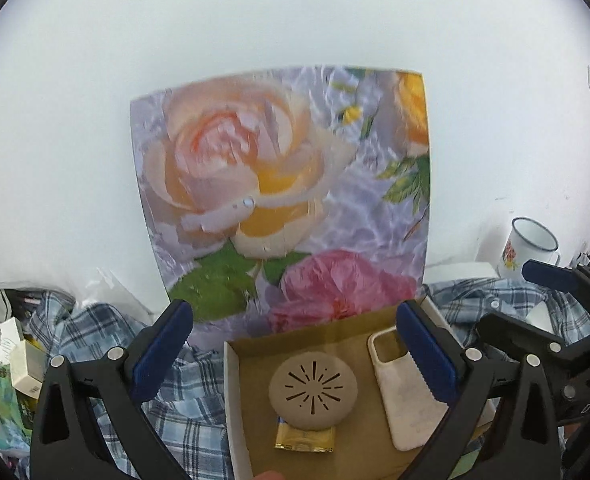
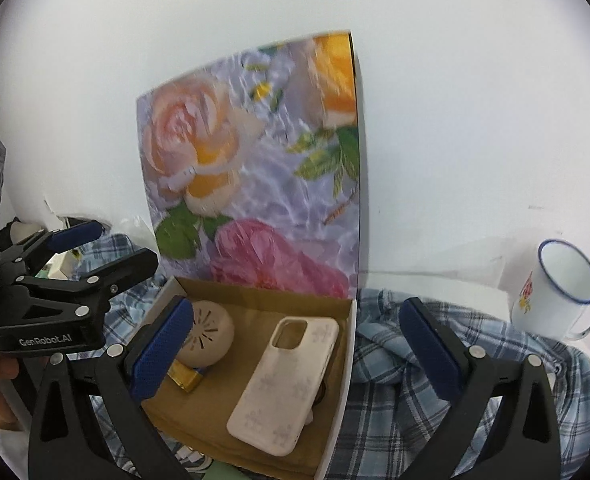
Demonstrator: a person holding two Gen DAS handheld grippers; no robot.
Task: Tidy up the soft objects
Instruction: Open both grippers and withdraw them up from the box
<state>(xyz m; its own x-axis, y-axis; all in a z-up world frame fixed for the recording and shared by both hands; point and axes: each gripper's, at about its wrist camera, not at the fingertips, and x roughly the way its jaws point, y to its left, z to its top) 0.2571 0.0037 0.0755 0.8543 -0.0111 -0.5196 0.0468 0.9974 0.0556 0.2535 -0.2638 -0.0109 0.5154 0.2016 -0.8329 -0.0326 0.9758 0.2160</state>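
A cardboard box (image 1: 233, 400) stands with its floral lid (image 1: 287, 184) upright against the wall. In it lie a round beige slotted pad (image 1: 313, 394), a pale soft phone case (image 1: 405, 392) and a gold packet (image 1: 305, 440) under the pad. My left gripper (image 1: 295, 350) hovers above the box, open and holding nothing. My right gripper (image 2: 295, 350) is also open and holds nothing, above the phone case (image 2: 283, 384) and the box's right wall (image 2: 347, 360). Each gripper shows in the other's view: the right gripper (image 1: 535, 304) at the right edge, the left gripper (image 2: 107, 250) at the left edge.
A blue plaid shirt (image 2: 395, 400) lies crumpled under and around the box (image 1: 183, 400). A white enamel mug (image 2: 563, 288) stands at the right by the wall. Small cartons and bags (image 1: 19, 372) pile up at the left. A white wall rises close behind.
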